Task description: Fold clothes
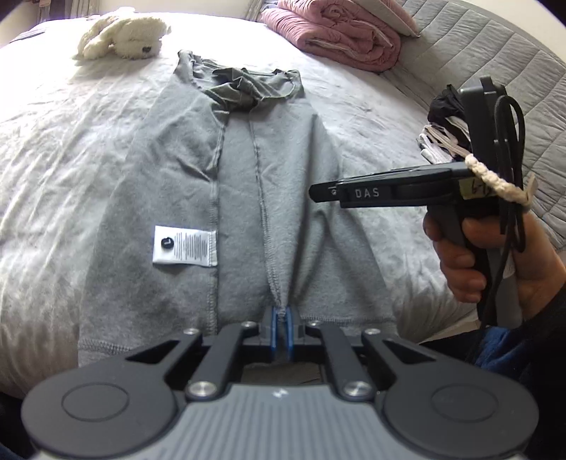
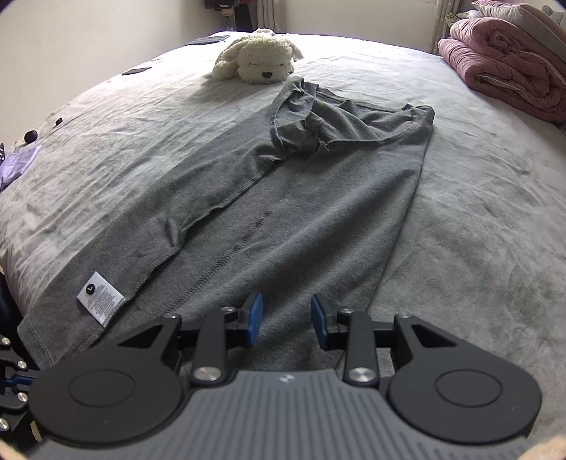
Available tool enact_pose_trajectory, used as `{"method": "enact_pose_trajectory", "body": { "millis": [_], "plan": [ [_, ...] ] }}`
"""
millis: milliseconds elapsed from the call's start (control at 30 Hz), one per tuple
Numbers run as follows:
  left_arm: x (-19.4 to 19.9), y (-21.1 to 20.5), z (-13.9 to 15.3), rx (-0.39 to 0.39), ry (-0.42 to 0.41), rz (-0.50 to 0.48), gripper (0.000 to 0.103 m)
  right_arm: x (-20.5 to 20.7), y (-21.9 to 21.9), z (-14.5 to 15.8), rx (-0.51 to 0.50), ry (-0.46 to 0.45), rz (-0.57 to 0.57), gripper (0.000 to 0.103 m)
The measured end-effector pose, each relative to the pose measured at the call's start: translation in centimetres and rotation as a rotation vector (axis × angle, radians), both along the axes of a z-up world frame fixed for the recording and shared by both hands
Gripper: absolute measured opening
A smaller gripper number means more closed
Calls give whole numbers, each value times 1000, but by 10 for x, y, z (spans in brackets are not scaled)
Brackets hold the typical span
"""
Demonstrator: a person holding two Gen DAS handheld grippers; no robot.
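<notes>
A grey T-shirt (image 1: 247,198) lies inside out on the bed, its bottom hem nearest me and its white care label (image 1: 184,246) showing on a folded-over left flap. My left gripper (image 1: 282,318) is shut on the hem at a seam, and the cloth puckers up between its blue pads. In the right wrist view the same shirt (image 2: 300,219) stretches away, and my right gripper (image 2: 287,320) hovers open over its near right part with nothing between the fingers. That right gripper (image 1: 318,193) also shows from the side in the left wrist view, held by a hand (image 1: 470,262).
A cream plush dog (image 2: 260,60) lies beyond the shirt's collar. A rolled pink quilt (image 1: 339,32) sits at the far right of the bed (image 1: 70,141). A small pile of folded clothes (image 1: 445,131) rests by a grey quilted cover (image 1: 523,81). Small dark items (image 2: 31,136) lie at the bed's far left.
</notes>
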State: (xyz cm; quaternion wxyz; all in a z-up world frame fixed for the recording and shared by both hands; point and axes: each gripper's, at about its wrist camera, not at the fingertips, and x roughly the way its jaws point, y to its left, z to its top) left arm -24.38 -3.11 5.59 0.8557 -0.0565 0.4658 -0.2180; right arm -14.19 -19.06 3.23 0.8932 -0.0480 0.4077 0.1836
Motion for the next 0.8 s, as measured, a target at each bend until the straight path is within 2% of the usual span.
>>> {"method": "enact_pose_trajectory", "body": {
  "millis": [67, 133, 200, 433, 567, 700, 800],
  "plan": [
    [4, 0, -6, 17, 9, 5, 5, -1, 2, 2, 8, -2, 13, 37],
    [10, 1, -20, 28, 59, 19, 5, 2, 7, -5, -25, 22, 17, 37],
    [10, 0, -25, 17, 70, 5, 6, 3, 12, -13, -55, 36, 20, 37],
    [14, 10, -5, -35, 88, -24, 7, 0, 14, -12, -57, 29, 38, 37],
    [16, 16, 9, -82, 94, -45, 12, 2, 11, -9, -49, 20, 21, 37],
    [21, 16, 19, -80, 80, -83, 16, 1, 5, 5, -9, -24, 3, 37],
    [32, 13, 23, -58, 74, -91, 24, 5, 0, 11, 17, -42, -22, 37]
  ]
}}
